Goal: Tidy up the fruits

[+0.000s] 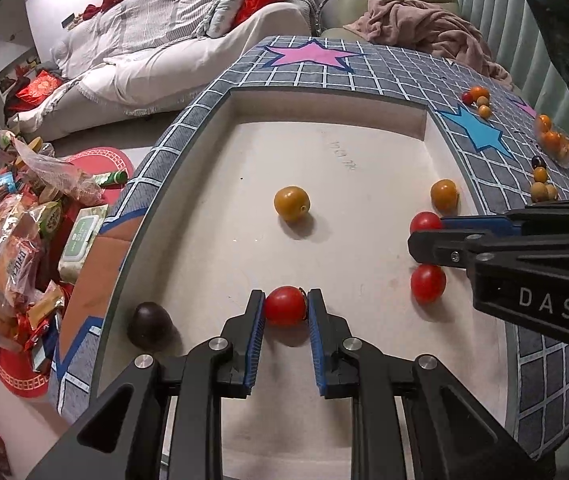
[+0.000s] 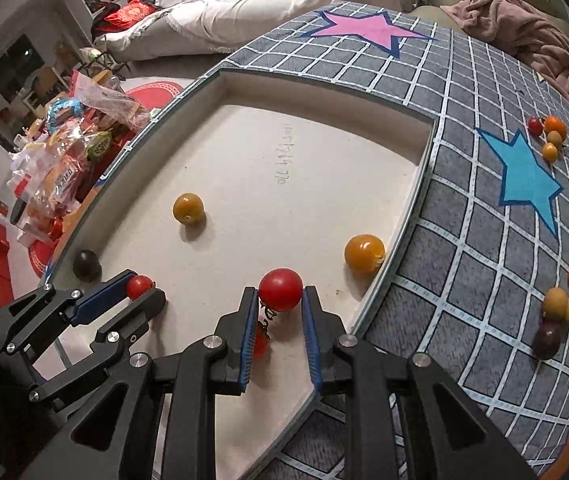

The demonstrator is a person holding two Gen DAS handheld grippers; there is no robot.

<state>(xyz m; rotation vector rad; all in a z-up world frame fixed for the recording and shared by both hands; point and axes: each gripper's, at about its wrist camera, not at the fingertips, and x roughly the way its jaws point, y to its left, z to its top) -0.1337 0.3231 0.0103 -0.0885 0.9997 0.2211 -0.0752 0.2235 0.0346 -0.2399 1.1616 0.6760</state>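
While both grippers point steeply down into the white tray [image 1: 364, 128], the left gripper [image 1: 286, 312] has its blue pads closed on a red tomato [image 1: 285, 306] near the tray's front, and the right gripper [image 2: 278, 300] is closed on a second red tomato [image 2: 280, 289] by the tray's right edge. Both tomatoes are round, smooth and shiny. Loose in the tray lie two yellow tomatoes [image 1: 291, 203], one dark fruit [image 1: 149, 323] and another red one [image 1: 428, 283].

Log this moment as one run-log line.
left gripper: shut on red tomato | right gripper: shut on second red tomato | both over white tray
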